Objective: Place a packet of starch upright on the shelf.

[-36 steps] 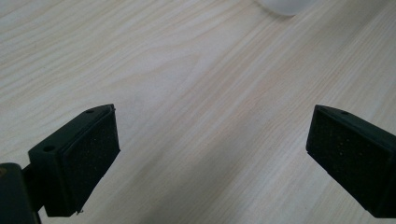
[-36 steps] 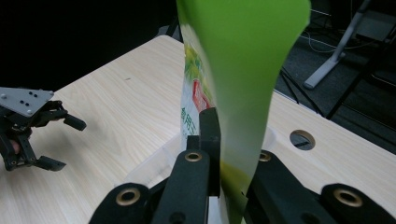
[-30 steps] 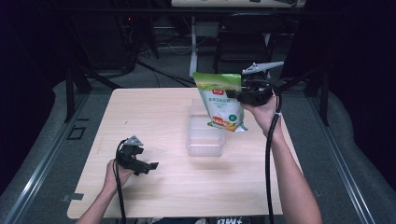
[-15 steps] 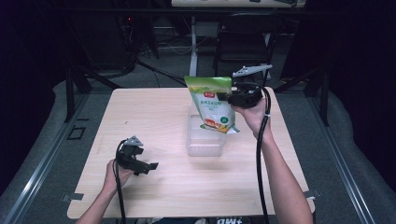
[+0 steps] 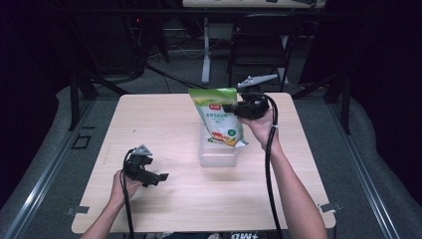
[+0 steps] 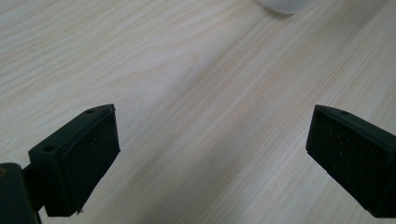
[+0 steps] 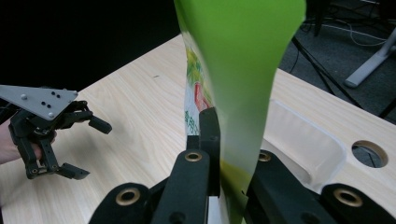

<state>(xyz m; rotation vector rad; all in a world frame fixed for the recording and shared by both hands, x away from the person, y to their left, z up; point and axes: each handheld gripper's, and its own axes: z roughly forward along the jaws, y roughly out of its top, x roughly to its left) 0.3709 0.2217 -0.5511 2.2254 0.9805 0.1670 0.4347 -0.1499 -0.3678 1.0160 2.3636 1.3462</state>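
- While the left gripper rests near the person, well to the left of the clear box, its jaws stand wide with nothing between them.
- Hanging just over that box, the green bag is pinched tight by the right gripper.
- To do it well, I would lower the bag straight down into the box and let go only when it sits inside.

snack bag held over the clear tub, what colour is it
Mostly bright green plastic snack bag with a red label and food picture; the high view shows it best.
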